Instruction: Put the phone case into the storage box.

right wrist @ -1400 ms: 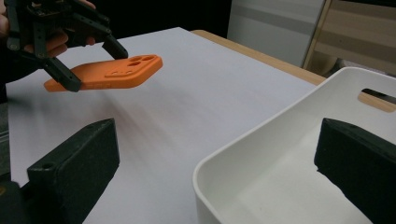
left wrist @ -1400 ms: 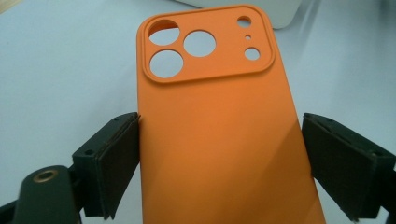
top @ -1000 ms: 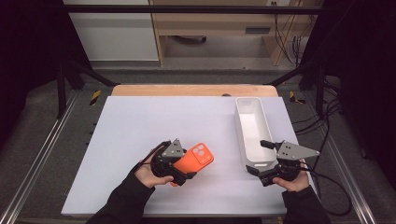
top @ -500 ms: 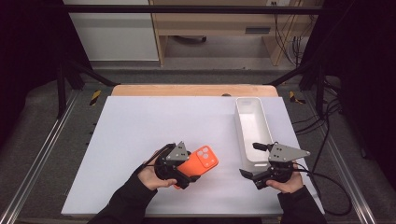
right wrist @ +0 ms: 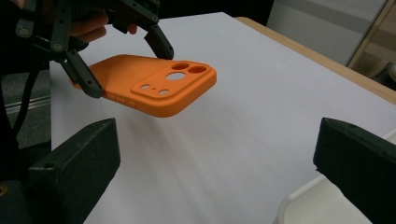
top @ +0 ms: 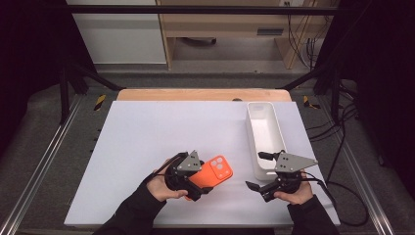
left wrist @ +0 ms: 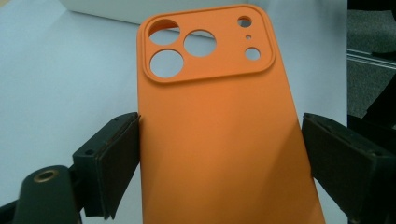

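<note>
The left gripper (top: pixel 195 183) sat near the front edge of the white table (top: pixel 147 137), left of the middle, with its two jaws pressed against the long sides of an orange phone case (top: pixel 213 172). In the left gripper view the case (left wrist: pixel 219 135) ran straight up between the black pads (left wrist: pixel 119 158), back side facing the camera, with its raised camera block and round cut-outs at the far end; both pads touched the case's edges. The right gripper view showed the case (right wrist: pixel 154 86) lifted clear of the table, tilted a little, with a soft shadow on the white surface under it and the left gripper (right wrist: pixel 121 51) clamped around its near half. The person's left hand (top: pixel 164 183) wrapped the gripper's body from behind. The right gripper (top: pixel 257 171) lay well apart from the case, near the front right of the table, just beside the near end of a long white tray (top: pixel 254 120) that ran away from the person along the right side. Its jaws stood wide apart with nothing between them, and they pointed left toward the case. The right hand (top: pixel 293 193) held it from below, and a cable (top: pixel 342 196) trailed off over the table's right edge.
</note>
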Motion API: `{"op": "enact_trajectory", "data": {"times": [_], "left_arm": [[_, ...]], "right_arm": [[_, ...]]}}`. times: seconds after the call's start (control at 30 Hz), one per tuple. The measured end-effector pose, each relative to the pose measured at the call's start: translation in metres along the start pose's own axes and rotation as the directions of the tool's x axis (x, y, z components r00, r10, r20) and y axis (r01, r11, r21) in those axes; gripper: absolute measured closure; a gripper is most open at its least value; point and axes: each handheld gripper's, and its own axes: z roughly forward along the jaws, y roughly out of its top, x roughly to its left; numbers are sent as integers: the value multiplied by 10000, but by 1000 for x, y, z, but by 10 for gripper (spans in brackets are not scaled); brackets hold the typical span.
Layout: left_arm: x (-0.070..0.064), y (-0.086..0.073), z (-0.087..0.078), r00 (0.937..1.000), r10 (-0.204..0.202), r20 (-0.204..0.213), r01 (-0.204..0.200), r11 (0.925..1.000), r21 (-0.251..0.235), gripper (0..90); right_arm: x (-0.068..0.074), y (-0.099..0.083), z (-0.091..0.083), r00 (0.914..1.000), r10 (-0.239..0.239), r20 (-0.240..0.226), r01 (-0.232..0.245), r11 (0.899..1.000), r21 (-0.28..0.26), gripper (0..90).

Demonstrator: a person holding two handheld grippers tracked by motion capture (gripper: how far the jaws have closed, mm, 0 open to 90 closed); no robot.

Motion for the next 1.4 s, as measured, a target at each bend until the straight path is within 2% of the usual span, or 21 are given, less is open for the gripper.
{"op": "enact_trajectory", "data": {"times": [0.7,1.03,1.4], "left_arm": [[-1,7,-1,9966,439,696,-424,9988,-230,133],[8,10,-7,9910,737,1121,-692,9966,-438,133],[6,18,-5,9803,1386,1404,-1351,9902,-344,133]], "right_arm": [[12,6,10,9964,-519,-673,529,9985,124,18],[17,11,10,9928,-849,-839,866,9961,166,17],[22,16,18,9863,-1134,-1195,1176,9926,291,20]]}}
